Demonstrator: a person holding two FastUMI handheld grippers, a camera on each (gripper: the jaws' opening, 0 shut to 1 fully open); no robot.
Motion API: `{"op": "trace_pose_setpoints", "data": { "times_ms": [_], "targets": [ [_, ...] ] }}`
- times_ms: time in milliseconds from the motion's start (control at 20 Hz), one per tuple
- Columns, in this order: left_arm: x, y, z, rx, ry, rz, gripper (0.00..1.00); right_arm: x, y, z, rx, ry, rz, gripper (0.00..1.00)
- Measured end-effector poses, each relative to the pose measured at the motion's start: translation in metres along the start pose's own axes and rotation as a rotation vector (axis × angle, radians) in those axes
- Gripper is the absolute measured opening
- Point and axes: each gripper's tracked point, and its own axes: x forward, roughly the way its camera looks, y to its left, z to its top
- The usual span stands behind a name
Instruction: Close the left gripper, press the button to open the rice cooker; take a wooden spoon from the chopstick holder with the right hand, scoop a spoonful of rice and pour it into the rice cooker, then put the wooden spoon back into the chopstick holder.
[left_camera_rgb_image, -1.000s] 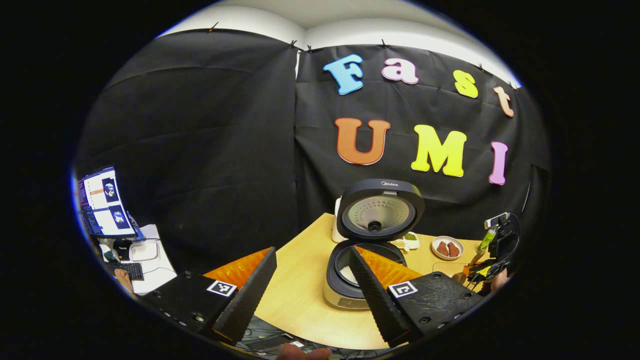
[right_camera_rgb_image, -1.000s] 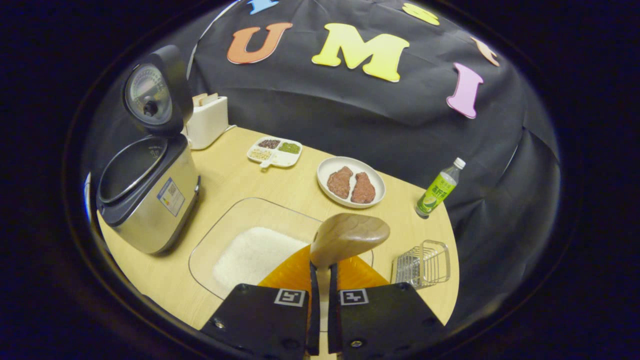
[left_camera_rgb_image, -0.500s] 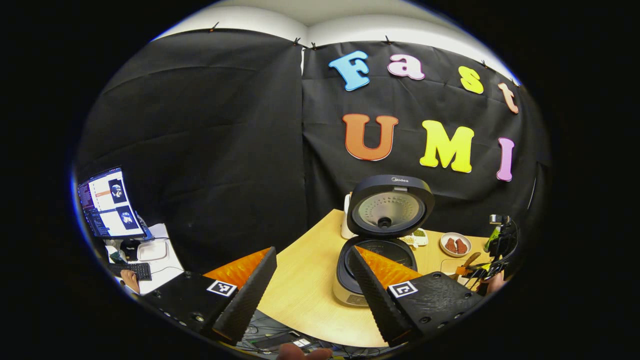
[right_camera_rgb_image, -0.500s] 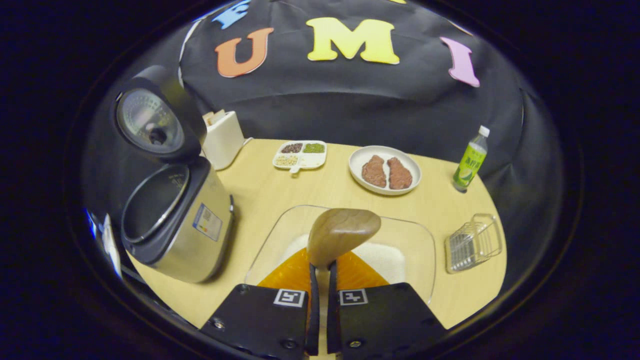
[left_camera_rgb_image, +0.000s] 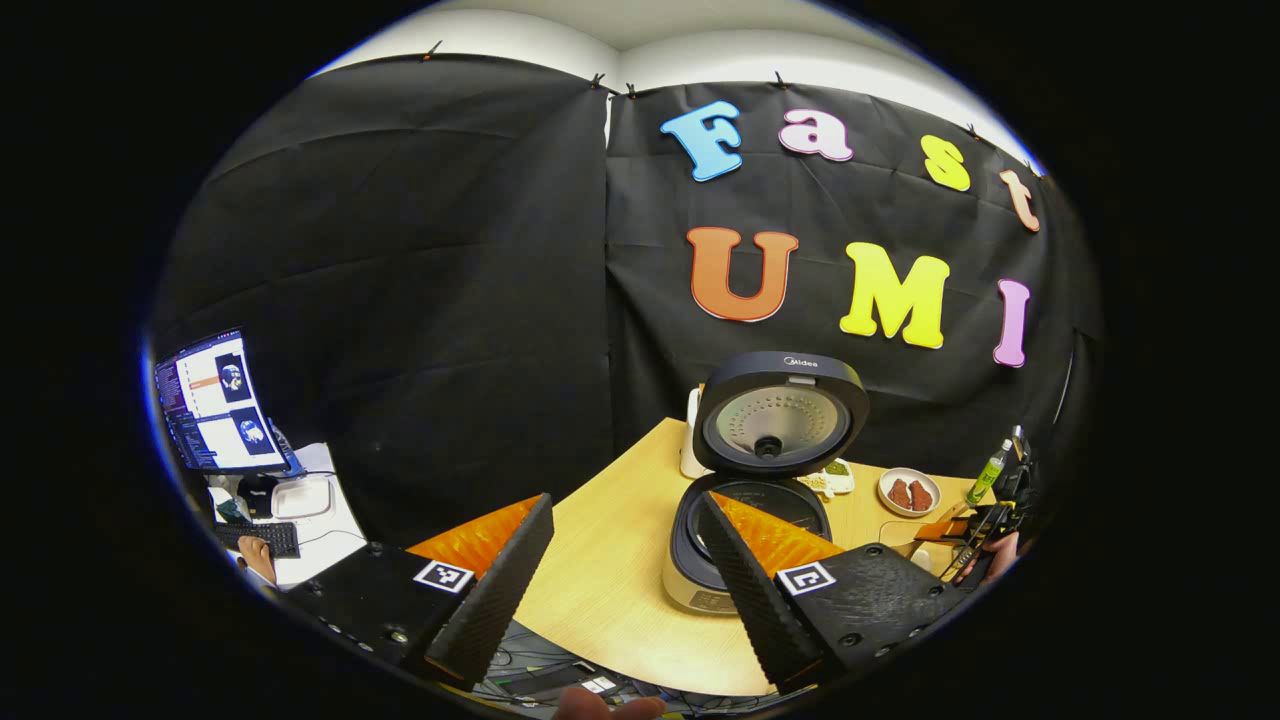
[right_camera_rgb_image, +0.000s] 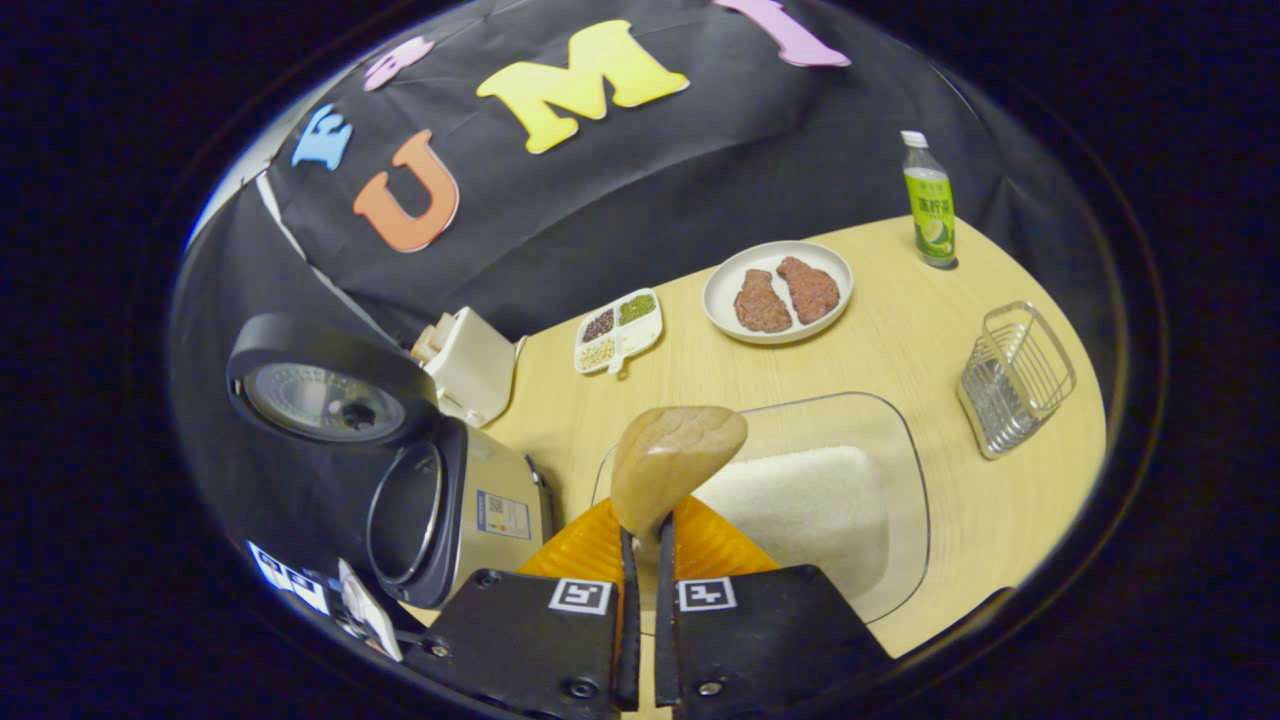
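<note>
on the pale wood table (right_camera_rgb_image: 900, 350) against black cloth: open rice cooker (right_camera_rgb_image: 440, 505) at left, rice tray (right_camera_rgb_image: 830, 505) near, wire chopstick holder (right_camera_rgb_image: 1015, 378) right; right gripper (right_camera_rgb_image: 640, 600) clamped on wooden spoon (right_camera_rgb_image: 675, 460) over tray; left gripper (left_camera_rgb_image: 625, 575) spread wide, empty.

A green bottle (right_camera_rgb_image: 928, 203) stands near a meat plate (right_camera_rgb_image: 778, 292).

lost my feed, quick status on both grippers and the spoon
Left gripper open, idle. Right gripper shut on wooden spoon, above rice dish. Rice cooker lid up. Nothing blocking.
</note>
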Motion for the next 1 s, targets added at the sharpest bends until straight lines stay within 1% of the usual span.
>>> {"op": "trace_pose_setpoints", "data": {
  "times_ms": [150, 350, 600, 700, 800, 900, 1000],
  "targets": [
    [0.0, -0.01, 0.002, 0.011, -0.003, -0.02, 0.95, -0.009, -0.013, 0.011, 0.1, -0.025, 0.019, 0.11],
    [-0.003, -0.024, 0.0, 0.022, 0.0, -0.049, 0.95, -0.03, -0.028, 0.027, 0.122, -0.076, 0.025, 0.11],
    [-0.01, -0.035, -0.001, 0.033, -0.004, -0.072, 0.95, -0.067, -0.02, 0.049, 0.234, -0.155, 0.112, 0.11],
    [-0.014, -0.039, -0.002, 0.038, -0.006, -0.08, 0.95, -0.08, -0.008, 0.057, 0.247, -0.172, 0.142, 0.11],
    [-0.016, -0.037, 0.001, 0.039, -0.021, -0.082, 0.95, -0.089, 0.016, 0.062, 0.246, -0.181, 0.179, 0.11],
    [-0.02, -0.034, 0.001, 0.036, -0.033, -0.077, 0.95, -0.095, 0.052, 0.068, 0.25, -0.176, 0.231, 0.11],
    [-0.023, -0.028, 0.0, 0.035, -0.042, -0.063, 0.95, -0.1, 0.095, 0.071, 0.219, -0.161, 0.284, 0.11]
  ]
}}
